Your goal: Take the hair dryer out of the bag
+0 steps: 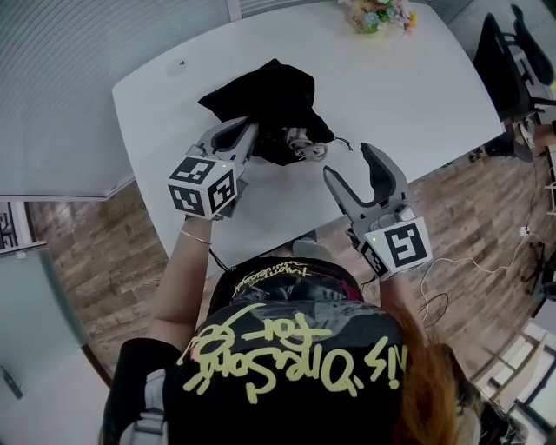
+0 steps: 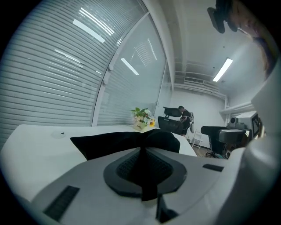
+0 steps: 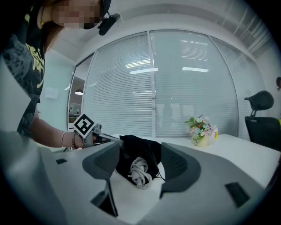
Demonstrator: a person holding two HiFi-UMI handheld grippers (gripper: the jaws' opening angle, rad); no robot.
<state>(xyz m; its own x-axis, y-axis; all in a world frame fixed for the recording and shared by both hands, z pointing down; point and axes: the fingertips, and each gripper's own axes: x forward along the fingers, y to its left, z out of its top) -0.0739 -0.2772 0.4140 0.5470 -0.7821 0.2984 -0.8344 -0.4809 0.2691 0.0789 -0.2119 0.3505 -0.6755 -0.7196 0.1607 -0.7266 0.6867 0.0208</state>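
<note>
A black cloth bag (image 1: 265,96) lies on the white table (image 1: 417,96). From its mouth, which faces me, sticks a coil of pale grey cord (image 1: 307,146); the hair dryer's body is hidden inside. My left gripper (image 1: 254,133) is shut on the bag's near edge, left of the mouth. In the left gripper view, black fabric (image 2: 142,173) is pinched between the closed pads of that gripper (image 2: 142,154). My right gripper (image 1: 347,161) stands open just right of the mouth, nothing in it. The right gripper view shows the cord (image 3: 139,172) and the bag (image 3: 140,149) between the spread jaws of the right gripper (image 3: 139,166).
A small pot of flowers (image 1: 380,15) stands at the table's far edge. Black office chairs (image 1: 512,56) are off to the right. The table's near edge (image 1: 287,239) runs just in front of my body.
</note>
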